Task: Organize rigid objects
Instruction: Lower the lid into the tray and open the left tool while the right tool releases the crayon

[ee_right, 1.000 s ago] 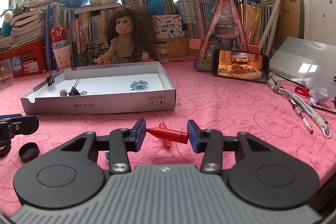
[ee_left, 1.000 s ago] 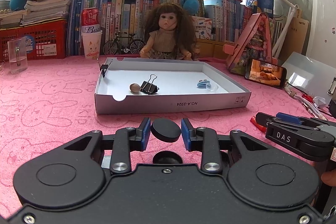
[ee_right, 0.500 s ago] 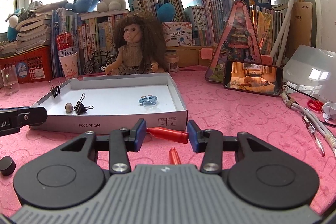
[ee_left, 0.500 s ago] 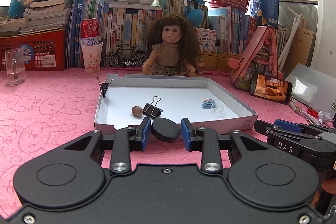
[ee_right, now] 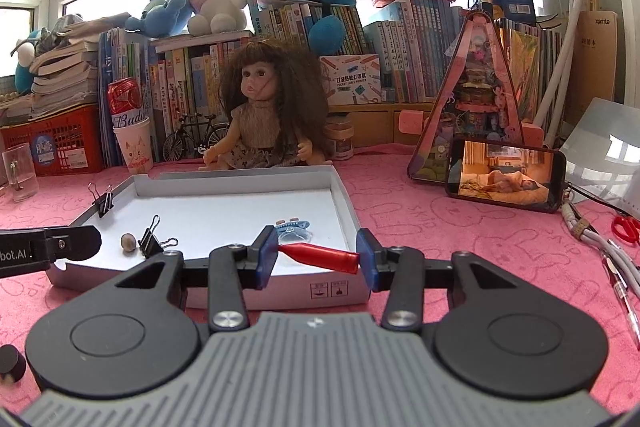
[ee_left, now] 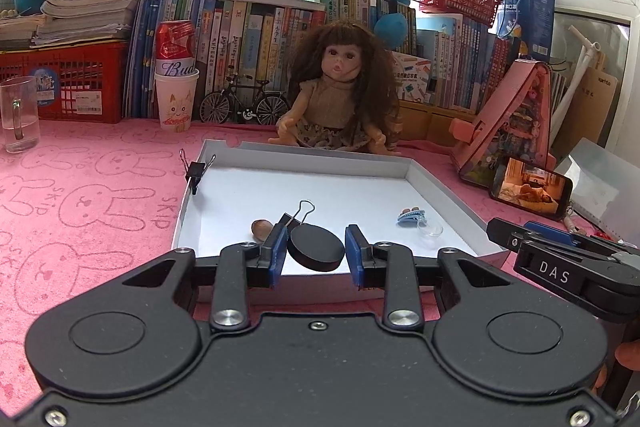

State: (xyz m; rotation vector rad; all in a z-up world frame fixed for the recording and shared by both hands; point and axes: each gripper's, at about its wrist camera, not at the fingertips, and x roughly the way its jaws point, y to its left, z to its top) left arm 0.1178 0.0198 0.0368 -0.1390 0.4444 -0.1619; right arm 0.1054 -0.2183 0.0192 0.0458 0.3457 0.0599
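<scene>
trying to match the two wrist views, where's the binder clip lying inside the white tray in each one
Left wrist: binder clip low centre, just above the left gripper, beside a small brown bead.
Right wrist: binder clip lower left, in the tray's near-left part, same bead on its left.
Shared landmark: doll behind the tray.

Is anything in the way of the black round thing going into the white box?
Nothing blocks it. The left gripper holds the black disc over the white box's near edge. A binder clip and brown bead lie just behind it, with bare floor beside them.
</scene>
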